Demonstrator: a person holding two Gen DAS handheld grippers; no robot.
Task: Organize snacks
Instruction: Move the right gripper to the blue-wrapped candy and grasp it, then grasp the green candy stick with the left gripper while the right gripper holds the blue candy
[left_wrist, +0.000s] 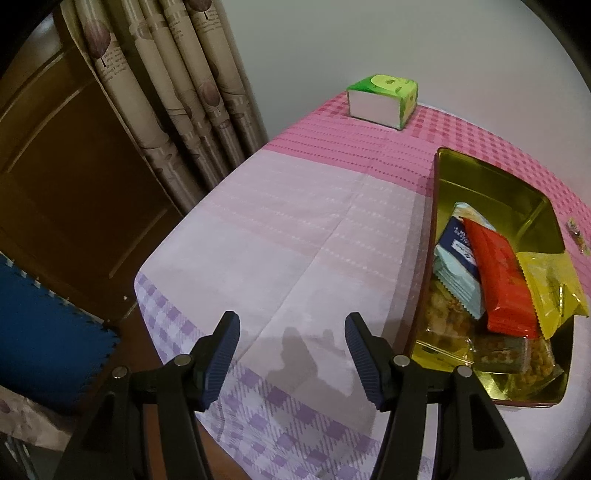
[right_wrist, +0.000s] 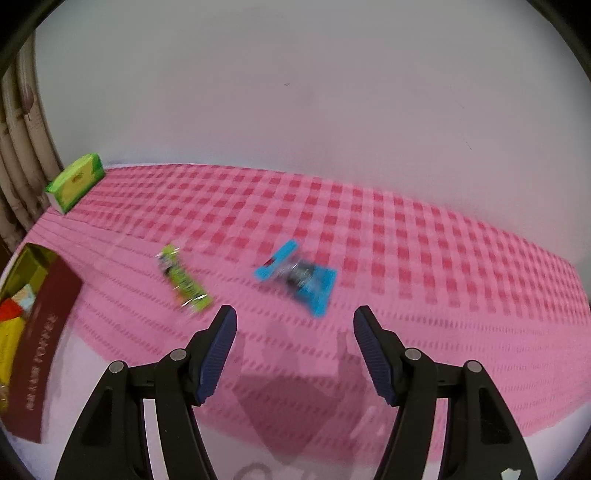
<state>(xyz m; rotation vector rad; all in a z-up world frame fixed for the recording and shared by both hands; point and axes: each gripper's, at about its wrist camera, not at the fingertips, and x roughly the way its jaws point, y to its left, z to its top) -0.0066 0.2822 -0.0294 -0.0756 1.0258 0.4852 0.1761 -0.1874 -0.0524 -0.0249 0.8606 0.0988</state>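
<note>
- We see the gold tin at the right of the left wrist view, already holding several snacks: a red packet, a yellow packet, a pale blue packet and clear-wrapped pieces beneath them. The far end of the tin is bare.
- In the right wrist view, two snacks lie loose on the pink checked cloth: a green packet and a blue packet, near each other but apart. We judge these to be what is left to collect; the view is blurred, so their print cannot be read.
- The left gripper hangs over bare cloth beside the tin, jaws spread wide, nothing between them.
- The right gripper points down toward the two loose packets, jaws likewise apart and empty; the blue packet lies just beyond its fingertips.
- We judge the task well advanced: most snacks are in the tin, two visible ones remain out.
- The maroon side of the tin appears at the left edge of the right wrist view.
- A green tissue box stands at the far corner of the table, well apart from the packets. A patterned curtain and a brown door lie beyond the table's edge.
- Nothing stands between the right gripper and the loose packets.
</note>
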